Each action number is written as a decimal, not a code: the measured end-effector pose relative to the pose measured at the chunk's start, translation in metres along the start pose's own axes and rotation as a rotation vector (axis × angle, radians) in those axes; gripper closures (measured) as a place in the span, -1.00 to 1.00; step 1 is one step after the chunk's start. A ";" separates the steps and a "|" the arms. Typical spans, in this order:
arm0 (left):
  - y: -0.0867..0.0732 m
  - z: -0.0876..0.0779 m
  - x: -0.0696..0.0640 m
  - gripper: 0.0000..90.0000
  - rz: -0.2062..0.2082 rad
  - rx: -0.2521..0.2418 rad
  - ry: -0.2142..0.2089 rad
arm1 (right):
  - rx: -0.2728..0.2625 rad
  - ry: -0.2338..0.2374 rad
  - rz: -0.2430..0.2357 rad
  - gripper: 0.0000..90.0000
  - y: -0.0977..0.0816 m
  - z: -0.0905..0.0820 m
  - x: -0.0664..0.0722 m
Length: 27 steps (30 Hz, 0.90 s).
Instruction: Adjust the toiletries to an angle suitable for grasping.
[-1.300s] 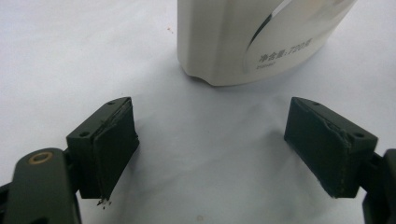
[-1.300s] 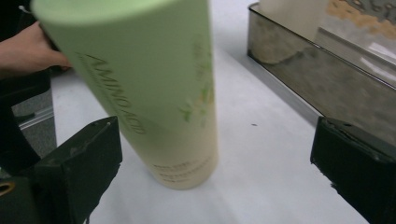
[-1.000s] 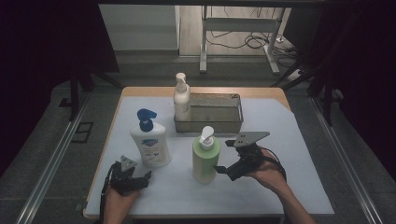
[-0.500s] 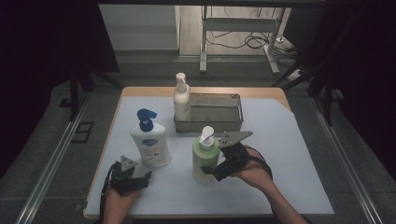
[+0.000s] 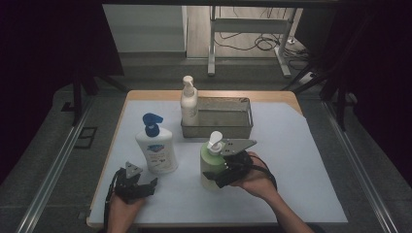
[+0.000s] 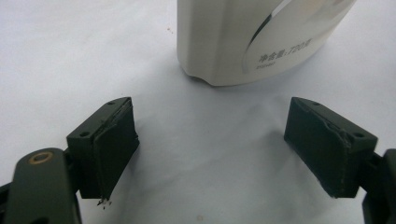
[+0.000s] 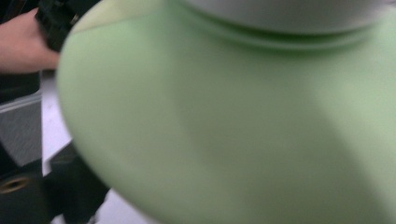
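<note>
So far, my right tongs (image 5: pixel 216 175) had only reached the green bottle (image 5: pixel 210 167): they sat against its lower body on the side nearest my right hand (image 5: pixel 255 180), and the bottle stood upright on the white sheet (image 5: pixel 301 160), in front of the metal tray (image 5: pixel 217 130) beyond them. I judged the work barely begun, with nothing lifted or placed; seating the grip, raising the bottle and carrying it wherever it belongs all remained. Whether those tongs were clamped on it or merely around it I could not tell. In the right gripper view the green bottle (image 7: pixel 224 121) was a blurred wall, with one dark jaw at the lower left and the other jaw hidden behind it.

My left tongs (image 6: pixel 224 154) stood wide open and held nothing, resting low on the sheet. Just ahead of them rose the white bottle (image 6: pixel 252 37), its top cut off by the frame; from above, that white bottle (image 5: pixel 156 150) carried a blue pump. A smaller cream bottle (image 5: pixel 188 103) stood farther off, at the tray's left end. The tray's contents were too dim to make out.
</note>
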<state>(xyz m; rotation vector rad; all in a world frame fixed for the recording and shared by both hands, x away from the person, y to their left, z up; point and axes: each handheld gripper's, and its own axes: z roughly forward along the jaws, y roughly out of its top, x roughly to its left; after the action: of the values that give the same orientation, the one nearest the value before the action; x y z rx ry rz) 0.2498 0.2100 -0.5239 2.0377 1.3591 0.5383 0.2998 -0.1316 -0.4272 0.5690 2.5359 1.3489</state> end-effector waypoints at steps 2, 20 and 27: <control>0.000 0.000 0.000 -0.63 0.001 0.000 0.001 | -0.016 0.005 0.018 -0.75 -0.002 -0.001 -0.002; 0.000 0.000 0.000 -0.63 0.000 0.001 -0.001 | 0.008 -0.017 -0.012 -0.73 0.001 -0.003 0.006; 0.000 0.000 0.000 -0.63 -0.001 0.000 -0.002 | 0.019 -0.005 0.001 -0.73 0.004 -0.005 0.006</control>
<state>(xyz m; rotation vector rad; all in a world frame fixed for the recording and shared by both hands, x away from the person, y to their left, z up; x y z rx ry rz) 0.2500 0.2102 -0.5239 2.0374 1.3593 0.5359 0.2938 -0.1309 -0.4205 0.5764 2.5477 1.3230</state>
